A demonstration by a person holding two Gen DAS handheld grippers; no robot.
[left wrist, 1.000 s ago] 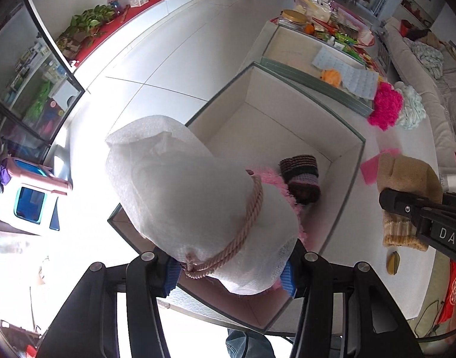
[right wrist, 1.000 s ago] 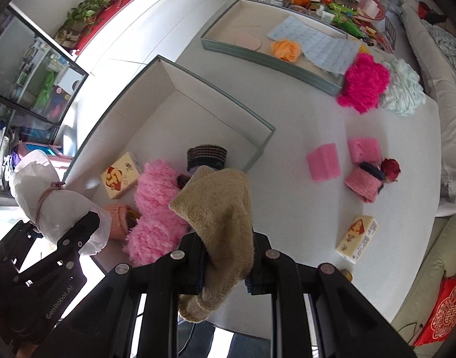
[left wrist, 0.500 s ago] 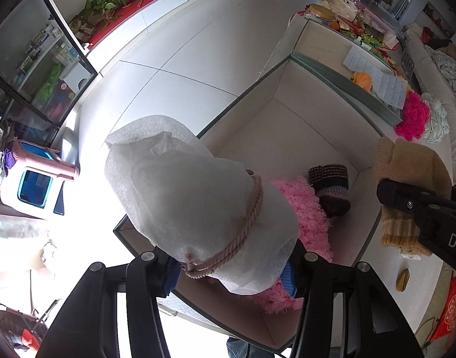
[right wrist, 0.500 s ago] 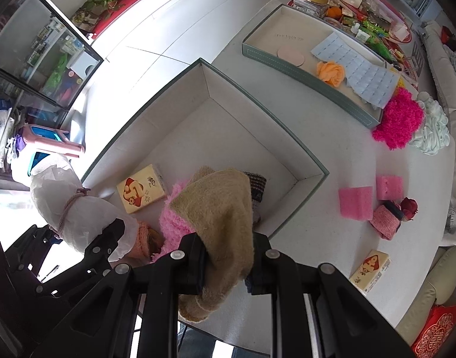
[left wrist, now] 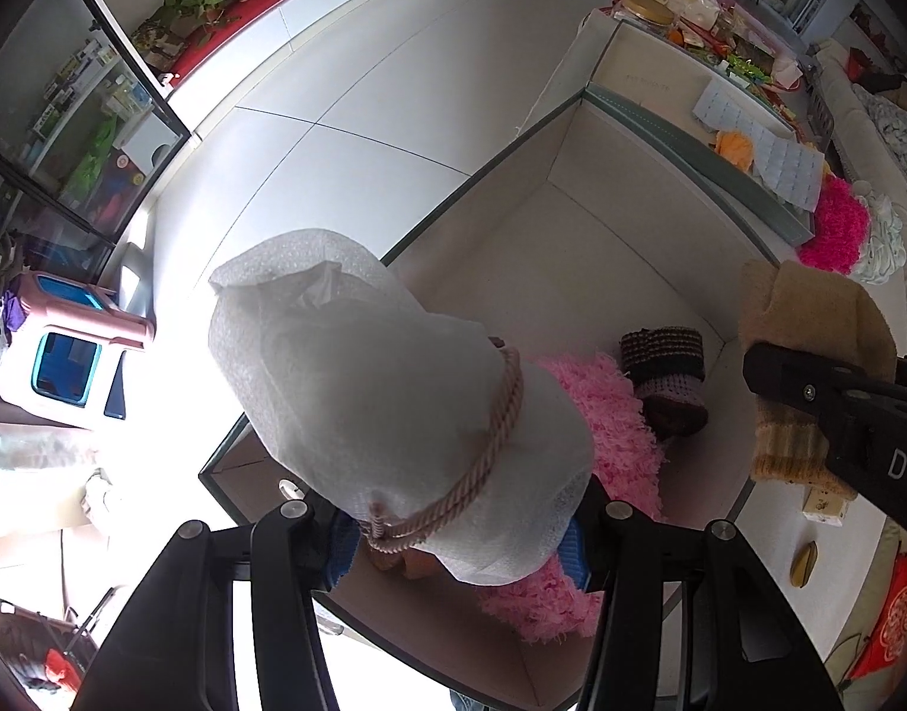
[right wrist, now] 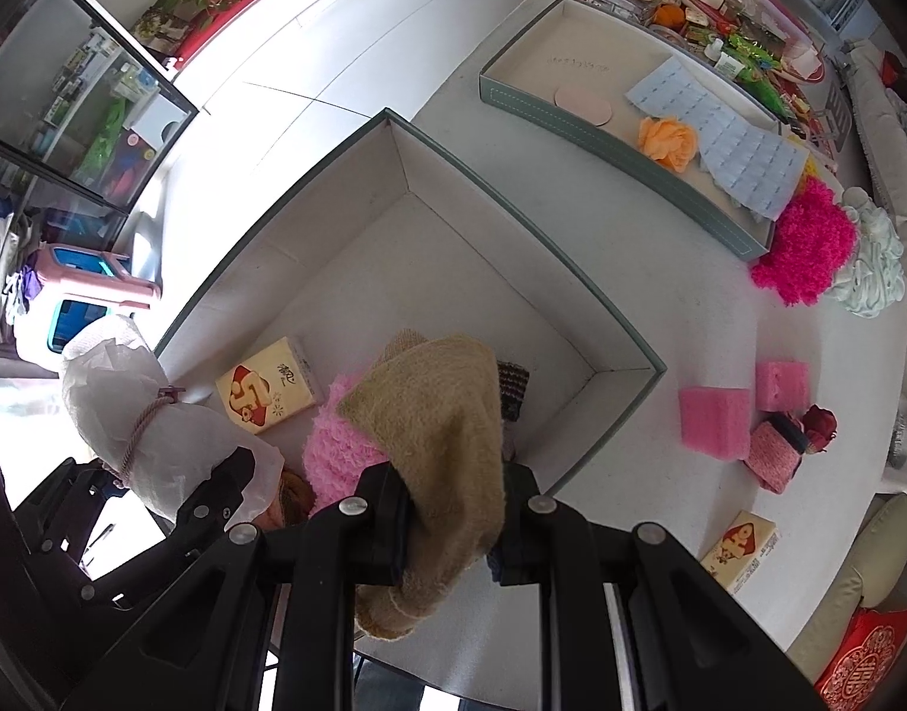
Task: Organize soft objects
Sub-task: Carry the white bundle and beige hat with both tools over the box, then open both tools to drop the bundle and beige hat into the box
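Observation:
My left gripper [left wrist: 459, 545] is shut on a white bubble-wrap bundle [left wrist: 382, 391] tied with a pink cord, held over the near left corner of a large open box [left wrist: 643, 237]. My right gripper [right wrist: 453, 521] is shut on a tan knitted cloth [right wrist: 441, 432], held over the box's near right side. The box [right wrist: 483, 272] holds a fluffy pink item [right wrist: 335, 444], a dark striped knit roll [left wrist: 667, 367] and a tissue pack [right wrist: 270, 391]. The bundle also shows in the right wrist view [right wrist: 151, 438].
On the white table [right wrist: 661, 308] lie two pink sponges [right wrist: 714, 420], a small pink knit piece [right wrist: 773, 456], a tissue pack [right wrist: 738, 545], a magenta fluffy ball [right wrist: 803, 243] and a pale green one [right wrist: 874, 272]. A shallow tray [right wrist: 601, 130] stands at the back.
Both grippers have moved left and forward over the box with their loads. The tan cloth now hangs over the box's inside instead of the table beside it.

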